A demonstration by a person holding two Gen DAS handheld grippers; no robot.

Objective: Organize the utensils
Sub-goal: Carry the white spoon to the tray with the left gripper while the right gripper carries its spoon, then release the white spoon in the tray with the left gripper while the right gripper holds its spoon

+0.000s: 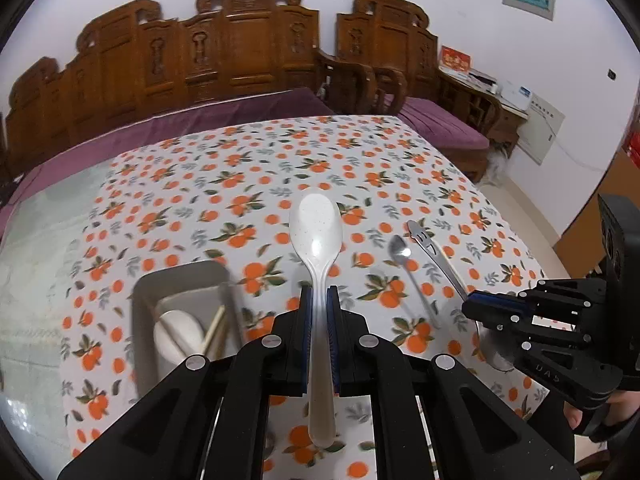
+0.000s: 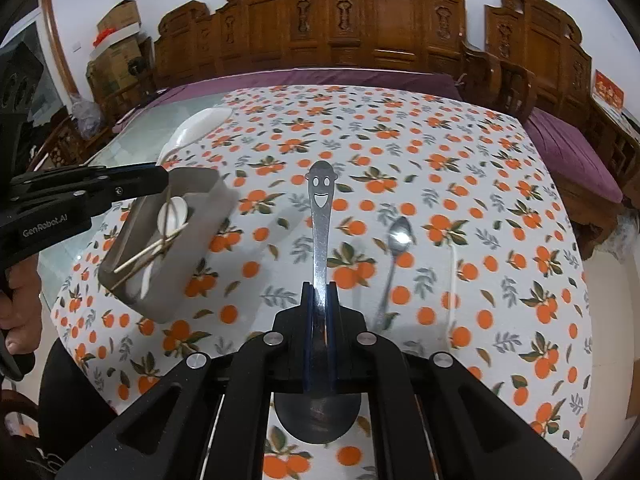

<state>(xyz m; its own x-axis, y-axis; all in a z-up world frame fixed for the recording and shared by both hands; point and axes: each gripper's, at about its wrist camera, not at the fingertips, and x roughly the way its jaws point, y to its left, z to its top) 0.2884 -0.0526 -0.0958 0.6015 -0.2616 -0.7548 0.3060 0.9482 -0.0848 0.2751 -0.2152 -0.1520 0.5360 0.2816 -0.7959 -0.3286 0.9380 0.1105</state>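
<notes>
Utensils are partly sorted: the grey tray point(image 1: 180, 280), left of the left hand-held gripper point(image 1: 319, 308), already holds a white spoon and chopsticks point(image 2: 150, 254). That gripper clamps a white plastic spoon point(image 1: 316, 224); the right hand-held gripper point(image 2: 319, 304) clamps a smiley-handled steel spoon point(image 2: 320, 216). A small teaspoon point(image 2: 394, 256) lies on the table point(image 2: 480, 152), just right of it. Tray contents blur; the steel bowl hides behind the jaws.
</notes>
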